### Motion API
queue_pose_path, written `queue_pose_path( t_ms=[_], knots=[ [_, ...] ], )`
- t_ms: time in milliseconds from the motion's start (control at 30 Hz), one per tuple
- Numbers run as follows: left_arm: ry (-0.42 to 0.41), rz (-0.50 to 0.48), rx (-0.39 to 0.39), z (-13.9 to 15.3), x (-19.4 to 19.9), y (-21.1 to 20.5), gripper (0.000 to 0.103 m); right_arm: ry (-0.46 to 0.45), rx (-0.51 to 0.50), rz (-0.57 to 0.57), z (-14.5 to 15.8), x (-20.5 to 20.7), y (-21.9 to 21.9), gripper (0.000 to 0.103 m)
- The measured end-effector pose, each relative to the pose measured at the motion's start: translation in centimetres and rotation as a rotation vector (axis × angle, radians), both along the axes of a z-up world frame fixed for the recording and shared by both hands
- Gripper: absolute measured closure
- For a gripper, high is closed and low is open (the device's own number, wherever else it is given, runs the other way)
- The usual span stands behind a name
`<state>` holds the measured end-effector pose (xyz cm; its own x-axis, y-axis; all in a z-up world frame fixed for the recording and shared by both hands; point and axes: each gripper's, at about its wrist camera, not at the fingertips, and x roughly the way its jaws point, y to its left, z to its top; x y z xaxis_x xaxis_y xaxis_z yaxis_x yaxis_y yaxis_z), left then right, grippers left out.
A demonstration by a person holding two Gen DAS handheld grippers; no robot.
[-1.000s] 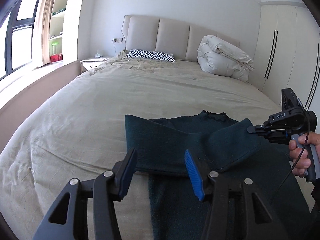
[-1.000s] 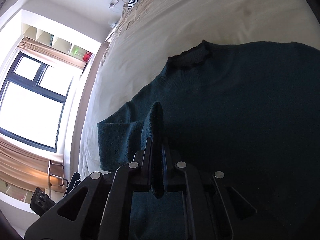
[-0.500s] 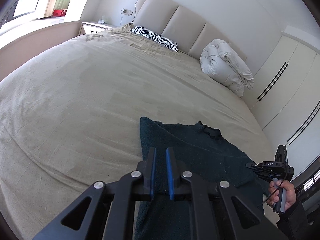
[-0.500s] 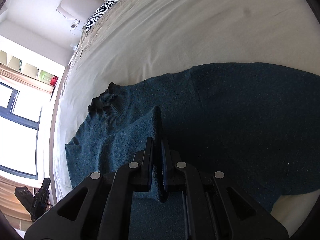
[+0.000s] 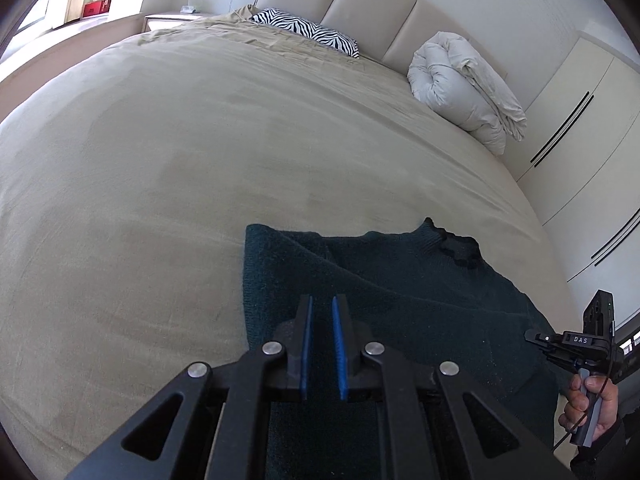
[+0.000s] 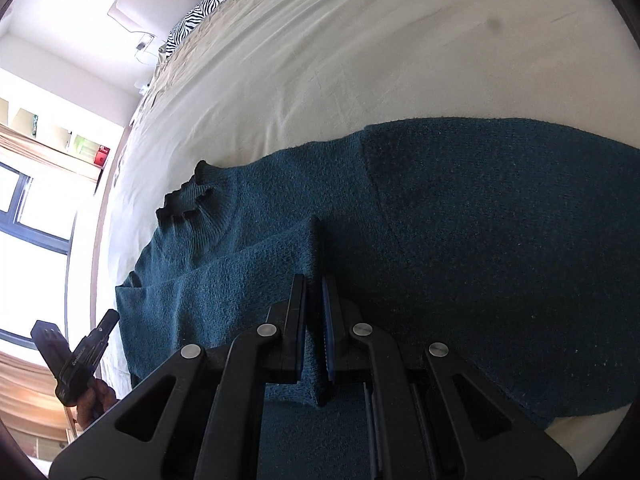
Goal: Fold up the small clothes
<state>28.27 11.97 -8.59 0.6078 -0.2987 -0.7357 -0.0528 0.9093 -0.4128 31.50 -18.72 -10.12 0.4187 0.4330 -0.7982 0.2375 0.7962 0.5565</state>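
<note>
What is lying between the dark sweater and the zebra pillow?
Only bare bed cover between sweater and zebra pillow, in the left wrist view.

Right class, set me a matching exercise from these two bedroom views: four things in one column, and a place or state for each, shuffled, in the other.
Things
1. sweater
2. zebra-print pillow
3. rolled duvet
4. right gripper

Place or state
A. at the headboard, near the bedside table
B. shut on a fold of knit
C. spread on the bedspread at the near end
D. bundled at the head of the bed on the wardrobe side

Pairs: 1-C, 2-A, 3-D, 4-B
</note>
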Motion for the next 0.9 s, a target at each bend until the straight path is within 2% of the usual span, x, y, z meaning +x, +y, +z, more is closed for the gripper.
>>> queue_pose_path(
  t_ms=[100, 367, 533, 633, 700, 767, 833, 900],
  knots=[
    [0.036, 0.010, -0.012, -1.8, 0.5, 0.4, 0.096, -0.006, 0.004, -0.015, 0.0, -0.1, -0.5, 0.097],
    [0.008, -0.012, 0.050, -2.8, 0.4, -0.3, 0.097, -0.013, 0.008, -0.039, -0.4, -0.3, -1.6, 0.098],
    [0.007, -0.011, 0.047, -2.6, 0.0, -0.3, 0.097, -0.039, 0.063, -0.103, -0.6, -0.9, -2.7, 0.098],
    [-0.015, -0.008, 0.038, -1.3, -0.4, -0.2, 0.096, -0.070, 0.030, -0.128, 1.0, -1.8, -2.7, 0.097],
    [-0.044, -0.005, 0.054, -0.5, -0.1, -0.4, 0.096, -0.144, 0.031, -0.102, 2.9, -2.3, -1.8, 0.097],
    [-0.032, -0.003, 0.042, -0.6, 0.9, -0.4, 0.096, -0.201, 0.105, -0.051, 4.2, -2.3, -0.1, 0.097],
    [-0.009, 0.010, 0.042, -1.3, 2.1, -0.3, 0.096, -0.215, 0.151, 0.027, 4.3, -1.6, 2.4, 0.097],
    [0.014, 0.010, 0.038, -2.7, 3.0, -0.1, 0.096, -0.195, 0.195, 0.083, 3.2, -0.5, 4.9, 0.097]
  ],
)
